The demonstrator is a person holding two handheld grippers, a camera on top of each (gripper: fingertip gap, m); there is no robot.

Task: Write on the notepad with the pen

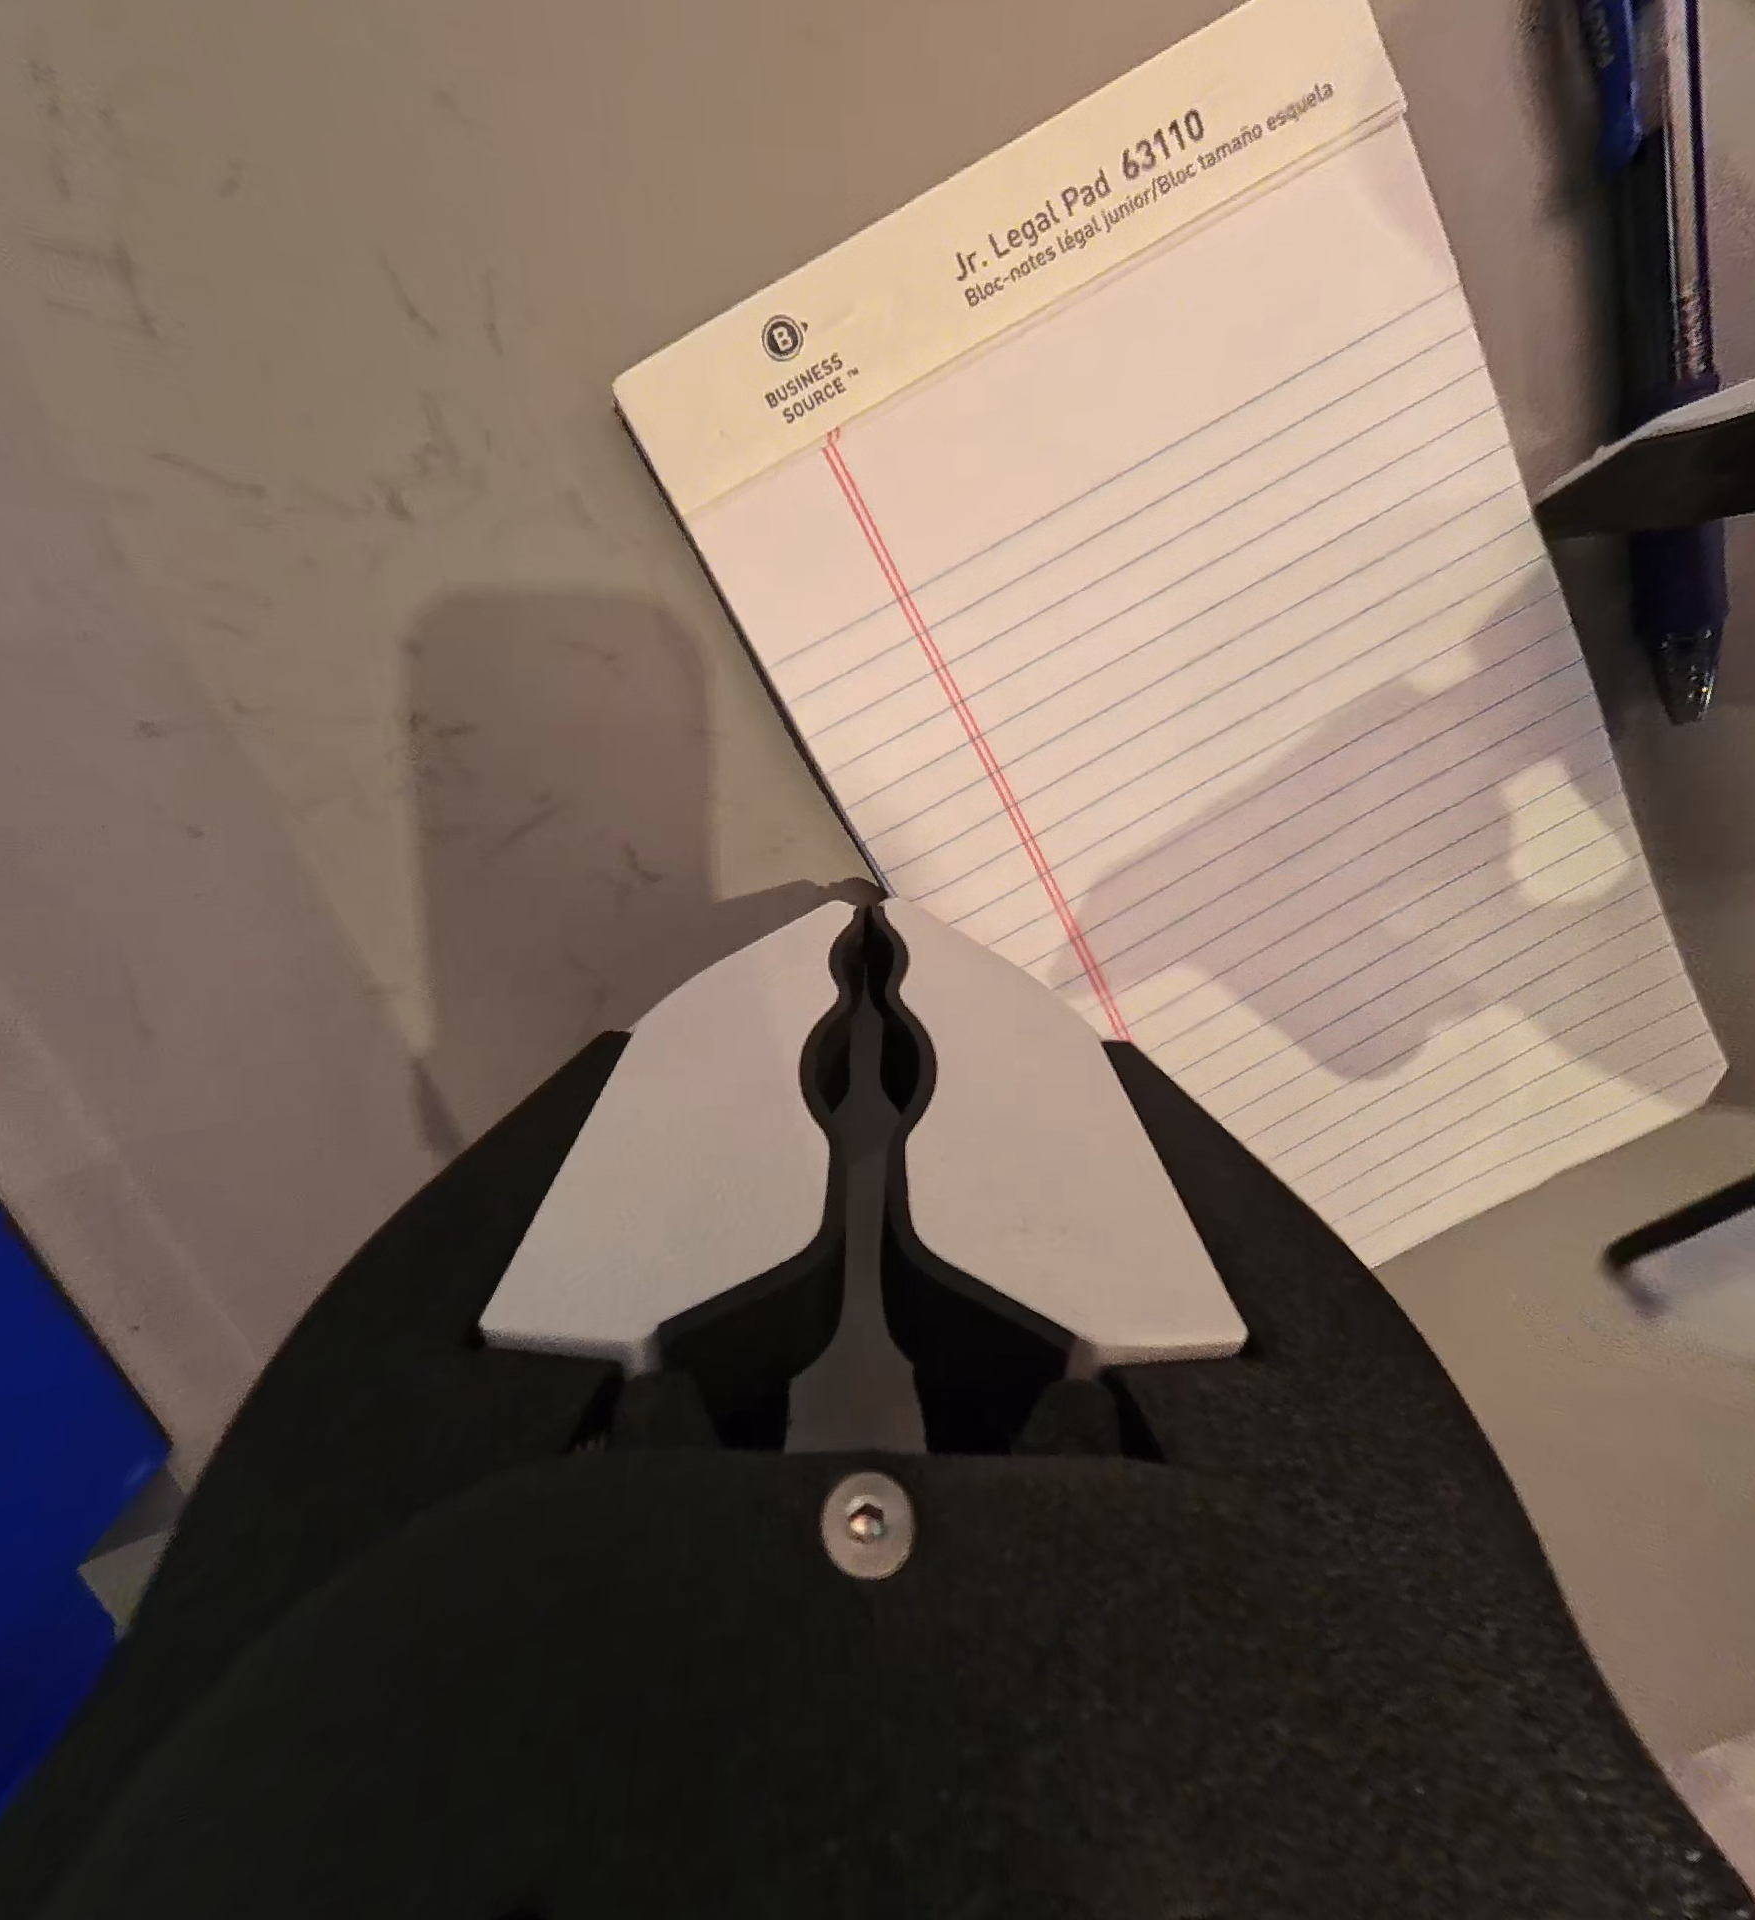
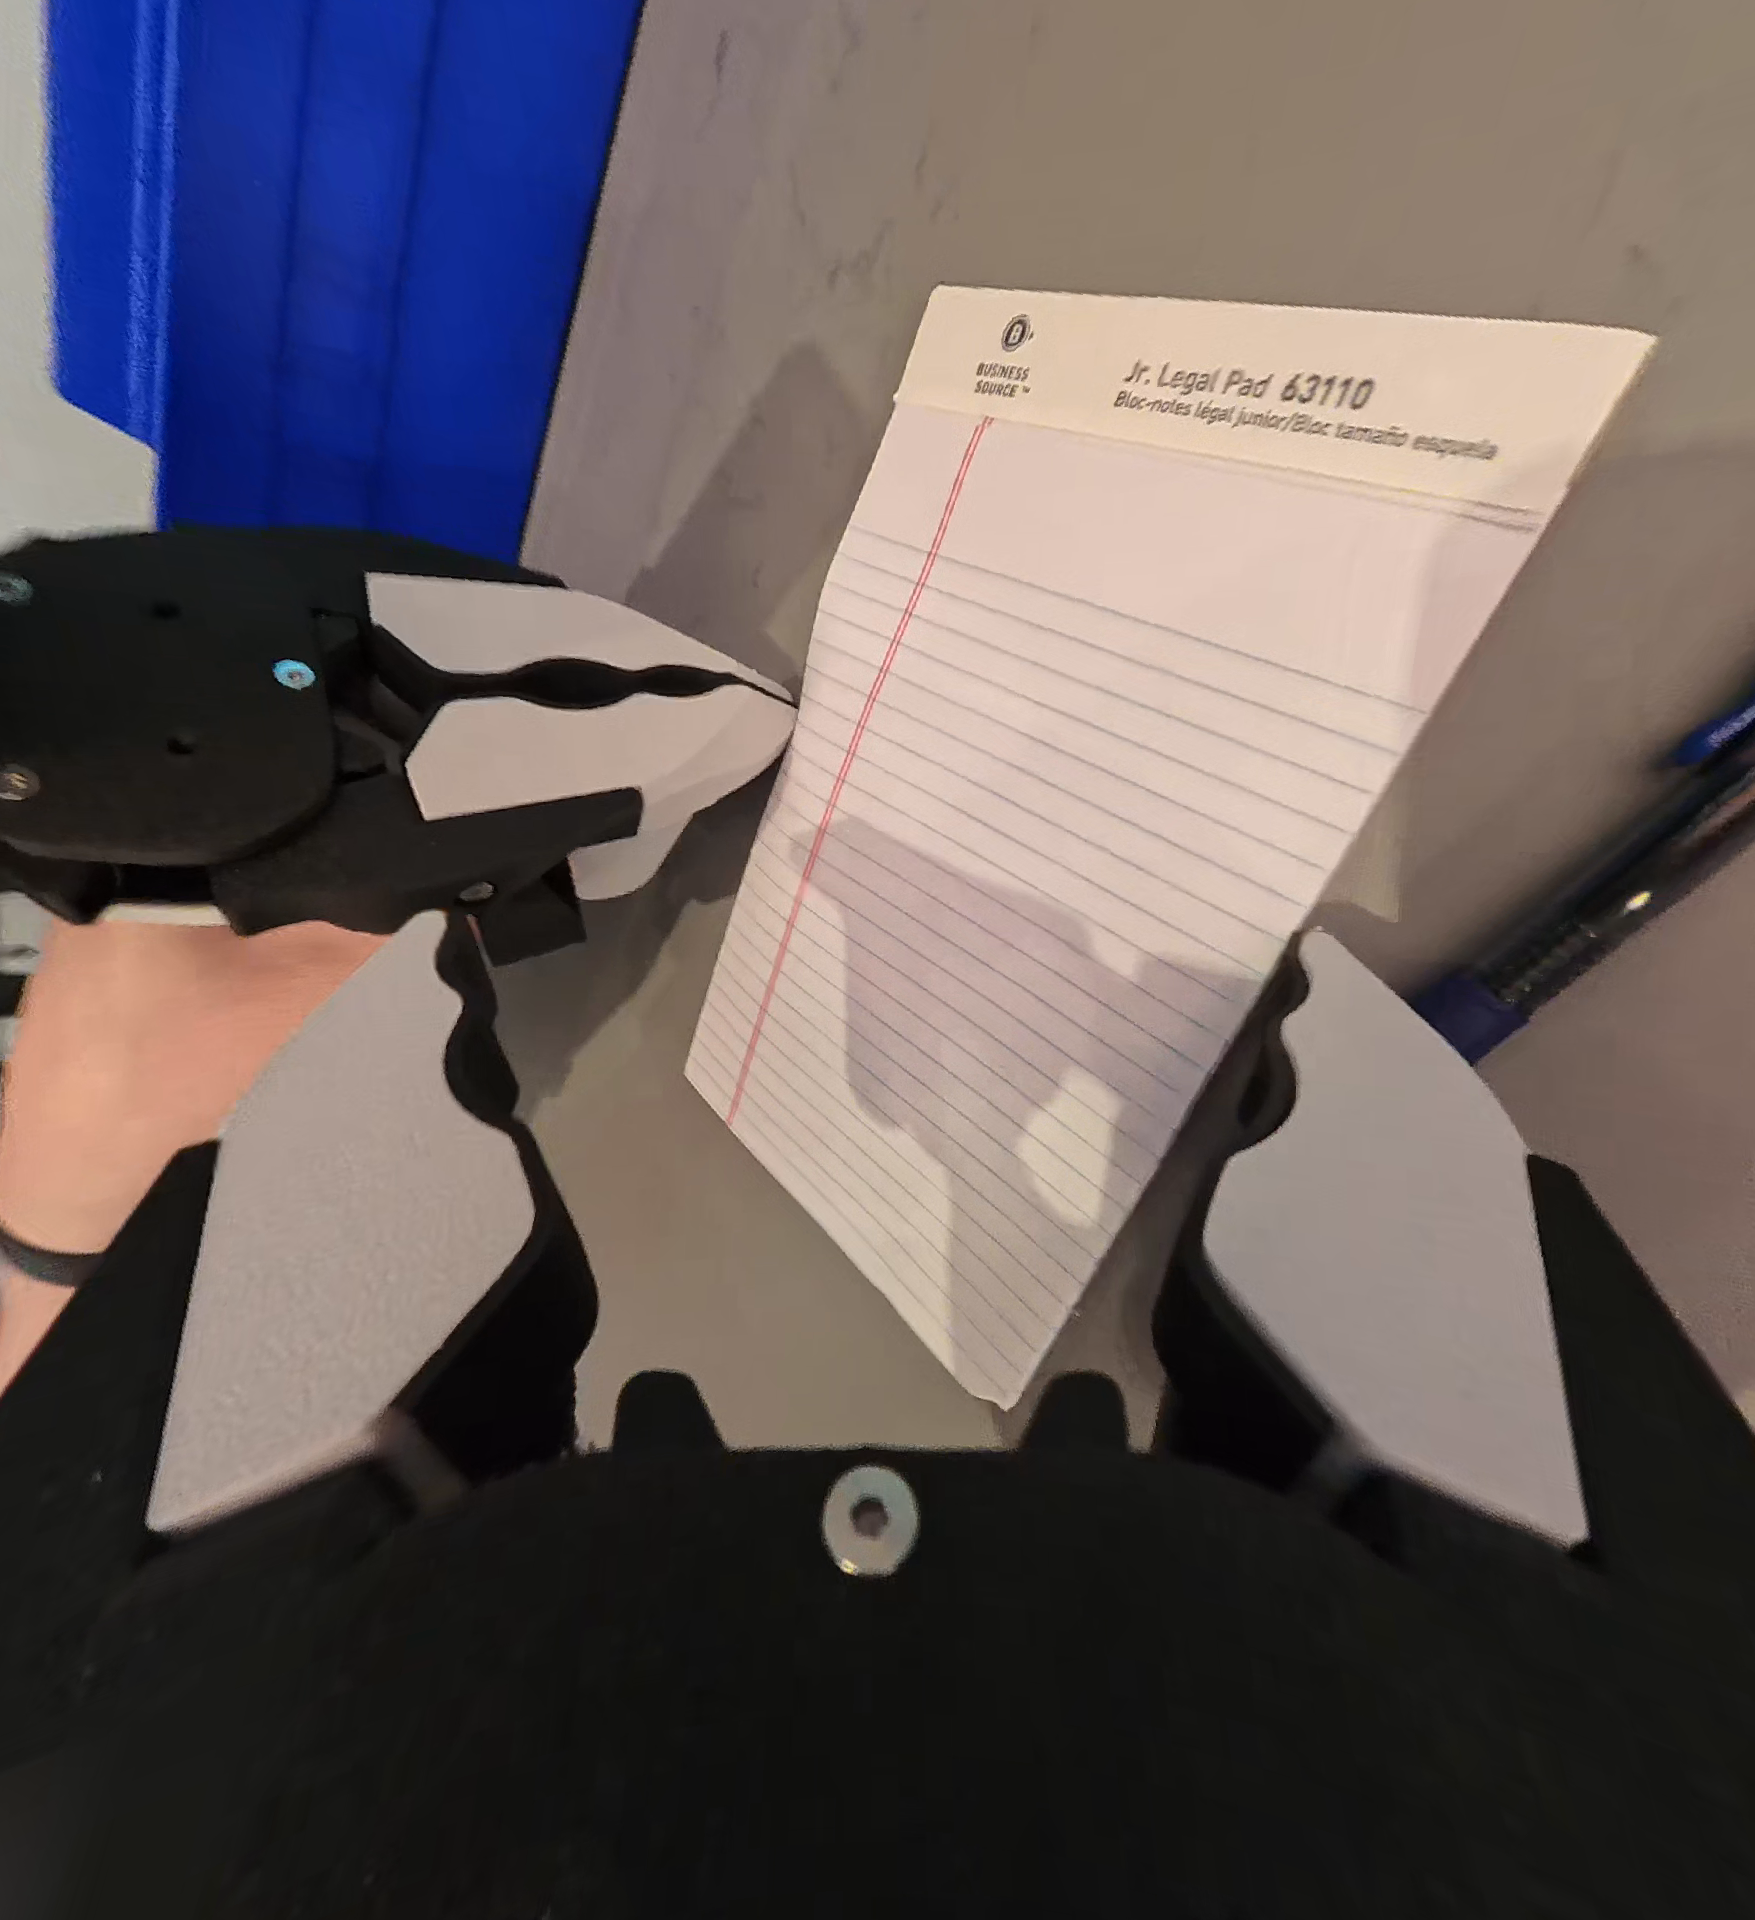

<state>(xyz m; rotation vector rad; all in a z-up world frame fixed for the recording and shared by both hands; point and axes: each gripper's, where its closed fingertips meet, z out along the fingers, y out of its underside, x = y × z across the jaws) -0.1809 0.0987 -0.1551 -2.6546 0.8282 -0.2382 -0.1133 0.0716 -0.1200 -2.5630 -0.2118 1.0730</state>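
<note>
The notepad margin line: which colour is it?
Red, a double line, clearest in the left wrist view.

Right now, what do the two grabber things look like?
Both look the same. The left gripper and right gripper have rough black bodies, and flat pale grey fingers with wavy black inner edges. Each has a silver bolt in the middle. A thin black band sits on the person's wrist.

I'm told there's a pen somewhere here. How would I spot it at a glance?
Find the grey table, then the white lined notepad lying on it. Just off the pad's right edge, beside the open right tongs, lies the pen: a slim dark blue stick, the only long thin thing next to the flat pale paper.
</note>
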